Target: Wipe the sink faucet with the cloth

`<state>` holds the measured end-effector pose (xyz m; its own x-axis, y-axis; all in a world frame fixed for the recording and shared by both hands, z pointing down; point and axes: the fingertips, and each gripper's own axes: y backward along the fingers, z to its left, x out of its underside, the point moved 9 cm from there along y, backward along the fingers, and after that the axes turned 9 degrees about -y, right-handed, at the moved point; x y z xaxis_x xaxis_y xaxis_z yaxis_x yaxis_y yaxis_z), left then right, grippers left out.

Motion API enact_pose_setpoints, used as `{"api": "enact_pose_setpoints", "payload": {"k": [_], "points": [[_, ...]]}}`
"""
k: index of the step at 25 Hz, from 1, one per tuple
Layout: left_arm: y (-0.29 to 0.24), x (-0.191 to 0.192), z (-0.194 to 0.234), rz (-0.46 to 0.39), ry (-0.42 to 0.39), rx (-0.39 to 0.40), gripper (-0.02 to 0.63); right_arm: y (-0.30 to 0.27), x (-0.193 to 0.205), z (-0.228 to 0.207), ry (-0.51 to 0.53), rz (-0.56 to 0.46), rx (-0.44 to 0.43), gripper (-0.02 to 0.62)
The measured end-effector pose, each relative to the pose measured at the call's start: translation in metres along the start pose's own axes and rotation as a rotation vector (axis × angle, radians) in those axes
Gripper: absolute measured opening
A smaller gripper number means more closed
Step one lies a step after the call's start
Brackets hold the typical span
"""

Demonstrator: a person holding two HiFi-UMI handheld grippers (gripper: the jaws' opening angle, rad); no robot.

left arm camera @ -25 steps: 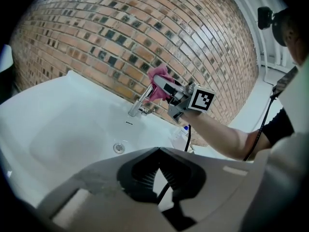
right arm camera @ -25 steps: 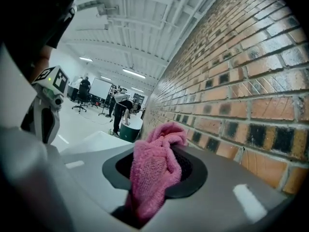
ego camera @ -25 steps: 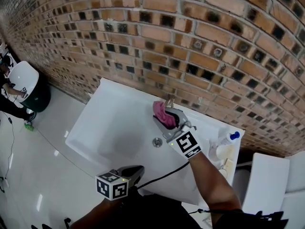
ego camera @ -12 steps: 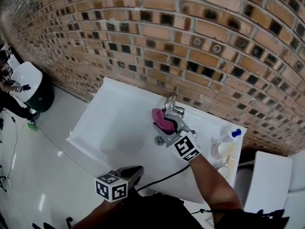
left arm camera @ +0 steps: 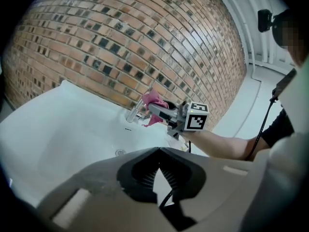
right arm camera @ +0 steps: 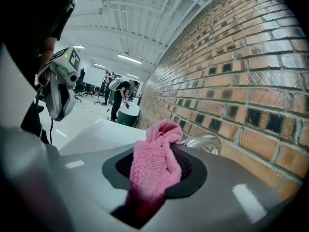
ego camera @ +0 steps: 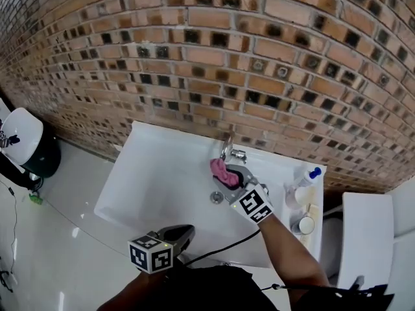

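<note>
A chrome faucet (ego camera: 229,151) stands at the back rim of a white sink (ego camera: 155,180), against the brick wall. My right gripper (ego camera: 228,176) is shut on a pink cloth (ego camera: 222,172), held just in front of and below the faucet. In the right gripper view the pink cloth (right arm camera: 158,166) bulges between the jaws, with the faucet (right arm camera: 203,142) right behind it. My left gripper (ego camera: 183,234) hangs at the sink's near edge, shut with nothing in it. From the left gripper view the cloth (left arm camera: 153,102) sits against the faucet (left arm camera: 136,113).
A spray bottle with a blue cap (ego camera: 303,180) and a small cup (ego camera: 303,225) stand on the sink's right ledge. The drain (ego camera: 216,197) lies under the right gripper. A cable runs over the near edge. A white toilet (ego camera: 363,238) is at the right.
The right gripper with the cloth stays by the faucet, shifting slightly along it. The head view has swung a little. The left gripper has not moved.
</note>
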<state>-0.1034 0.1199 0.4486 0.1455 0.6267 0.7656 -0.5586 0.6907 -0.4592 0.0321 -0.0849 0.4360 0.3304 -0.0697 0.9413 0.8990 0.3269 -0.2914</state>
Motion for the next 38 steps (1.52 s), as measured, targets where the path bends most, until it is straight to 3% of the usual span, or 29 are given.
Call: {"api": "enact_pose_setpoints", "payload": {"k": [4, 8, 12, 18, 25, 38], "points": [[0.018, -0.001, 0.023, 0.008, -0.022, 0.044, 0.003, 0.001, 0.003, 0.010, -0.111, 0.035, 0.094, 0.120], [0.029, 0.001, 0.042, 0.023, -0.042, 0.105, 0.003, 0.017, 0.010, 0.033, -0.404, 0.039, 0.185, 0.121], [0.034, 0.002, 0.059, 0.044, -0.069, 0.168, 0.003, 0.052, 0.009, 0.082, -0.739, -0.087, 0.222, 0.121], [0.036, 0.005, 0.074, 0.105, -0.146, 0.265, 0.003, 0.096, 0.001, 0.159, -0.956, -0.197, 0.343, 0.129], [0.035, 0.006, 0.068, 0.120, -0.176, 0.320, 0.003, 0.128, 0.005, 0.216, -1.006, -0.179, 0.413, 0.130], [0.021, 0.007, 0.027, 0.077, -0.165, 0.290, 0.003, 0.167, 0.016, 0.211, -1.038, -0.154, 0.356, 0.121]]}}
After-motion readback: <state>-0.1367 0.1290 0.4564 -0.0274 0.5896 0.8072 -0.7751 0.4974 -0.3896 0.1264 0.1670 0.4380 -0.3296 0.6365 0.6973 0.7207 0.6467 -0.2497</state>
